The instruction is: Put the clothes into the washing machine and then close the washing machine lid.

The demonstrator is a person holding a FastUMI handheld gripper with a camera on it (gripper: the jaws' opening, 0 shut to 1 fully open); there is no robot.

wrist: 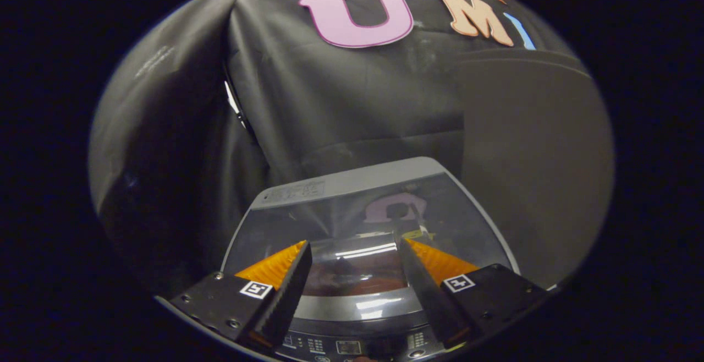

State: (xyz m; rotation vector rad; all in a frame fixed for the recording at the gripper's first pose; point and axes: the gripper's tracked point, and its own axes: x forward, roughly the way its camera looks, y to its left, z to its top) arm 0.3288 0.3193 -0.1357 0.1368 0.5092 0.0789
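A grey top-loading washing machine (352, 183) stands just below and ahead of my fingers. Its glass lid (352, 224) lies flat and closed over the tub, with reflections across it. Through the glass, something reddish-brown (357, 277) shows inside the drum, dim and blurred. My gripper (352, 246) hovers over the front of the lid, fingers spread wide apart with nothing between them. The control panel (352, 345) with buttons runs along the machine's near edge, under the fingers.
Black cloth walls (341, 103) hang close behind and to the left of the machine. A flat grey panel (539, 175) stands to its right.
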